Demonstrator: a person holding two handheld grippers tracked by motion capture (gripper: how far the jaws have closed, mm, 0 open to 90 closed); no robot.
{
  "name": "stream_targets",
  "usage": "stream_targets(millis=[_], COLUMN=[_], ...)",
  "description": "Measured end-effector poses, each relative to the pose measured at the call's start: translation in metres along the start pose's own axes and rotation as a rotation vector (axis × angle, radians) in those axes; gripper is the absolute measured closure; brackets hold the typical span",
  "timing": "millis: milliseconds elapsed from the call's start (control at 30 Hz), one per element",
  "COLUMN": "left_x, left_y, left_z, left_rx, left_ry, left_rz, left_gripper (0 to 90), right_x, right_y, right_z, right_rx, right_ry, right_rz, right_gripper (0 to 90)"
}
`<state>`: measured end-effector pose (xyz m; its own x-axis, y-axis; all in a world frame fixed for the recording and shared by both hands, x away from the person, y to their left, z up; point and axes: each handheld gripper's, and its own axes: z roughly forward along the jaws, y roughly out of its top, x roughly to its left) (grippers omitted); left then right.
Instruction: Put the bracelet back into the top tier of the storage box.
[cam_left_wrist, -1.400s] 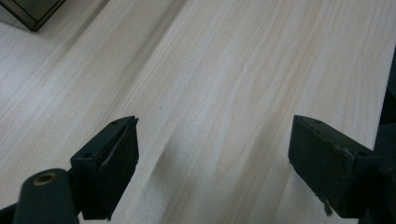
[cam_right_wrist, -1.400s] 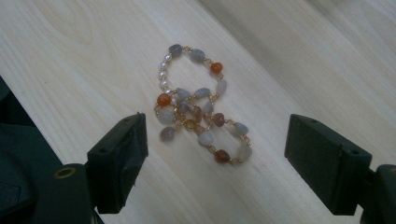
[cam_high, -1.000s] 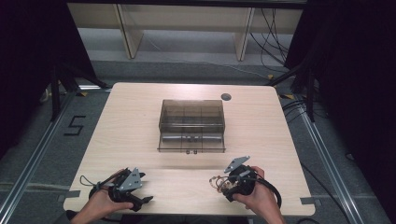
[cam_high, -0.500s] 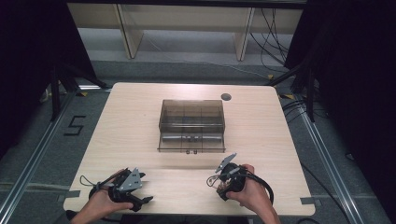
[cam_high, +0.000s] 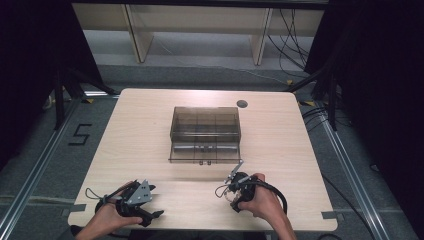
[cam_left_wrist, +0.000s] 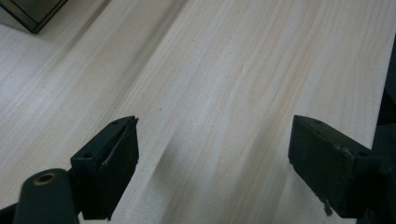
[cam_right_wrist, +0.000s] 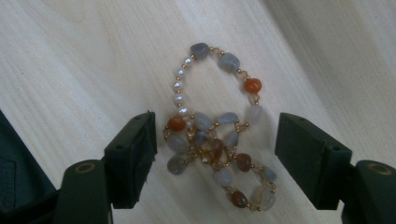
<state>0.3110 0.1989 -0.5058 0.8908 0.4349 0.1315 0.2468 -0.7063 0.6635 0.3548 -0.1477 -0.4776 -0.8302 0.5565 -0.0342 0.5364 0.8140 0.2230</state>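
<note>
Item: bead bracelet (cam_right_wrist: 217, 140) — heaped on the table (cam_high: 150, 130) near its front edge, right of centre, in front of the clear plastic box (cam_high: 205, 134). Right gripper (cam_right_wrist: 215, 149) is set over it, jaws spread and just closing, beads between but not yet pinched. The tangled middle is best clamped — not the loose loop. Left gripper (cam_left_wrist: 212, 154) is held spread, nothing between.

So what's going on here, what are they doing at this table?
A person works at a wooden table with a gripper in each hand. The right gripper is down over a beaded bracelet, jaws just closing around it but not yet pressing. The left gripper rests open over bare wood. A smoky clear compartment box sits mid-table.
</note>
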Motion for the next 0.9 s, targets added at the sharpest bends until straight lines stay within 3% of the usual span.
stream_targets(millis=[167, 200, 267, 367, 533, 600, 900], left_x=[0.000, 0.000, 0.001, 0.000, 0.000, 0.001, 0.000], left_y=[0.000, 0.000, 0.001, 0.000, 0.000, 0.001, 0.001], left_z=[0.000, 0.000, 0.000, 0.000, 0.000, 0.000, 0.000], left_rx=[0.000, 0.000, -0.002, 0.000, -0.001, -0.002, -0.003], left_ry=[0.000, 0.001, -0.001, -0.001, -0.001, -0.001, -0.001], left_rz=[0.001, 0.000, -0.001, 0.001, 0.002, 0.000, 0.001], left_gripper=[16.2, 16.2, 16.2, 16.2, 16.2, 16.2, 16.2], right_x=[-0.002, -0.001, -0.005, -0.004, -0.005, -0.005, -0.009], right_y=[0.003, 0.003, 0.004, 0.004, 0.008, 0.010, 0.013], right_z=[0.003, 0.002, 0.003, 0.004, 0.003, 0.002, 0.001], right_rx=[0.020, 0.028, 0.037, 0.037, 0.066, 0.078, 0.114], right_ry=[0.005, 0.014, 0.018, 0.008, 0.023, 0.034, 0.039], right_rz=[-0.002, 0.024, -0.002, 0.025, 0.019, -0.007, -0.019], right_gripper=[34.9, 36.1, 37.7, 38.8, 45.7, 51.0, 71.5])
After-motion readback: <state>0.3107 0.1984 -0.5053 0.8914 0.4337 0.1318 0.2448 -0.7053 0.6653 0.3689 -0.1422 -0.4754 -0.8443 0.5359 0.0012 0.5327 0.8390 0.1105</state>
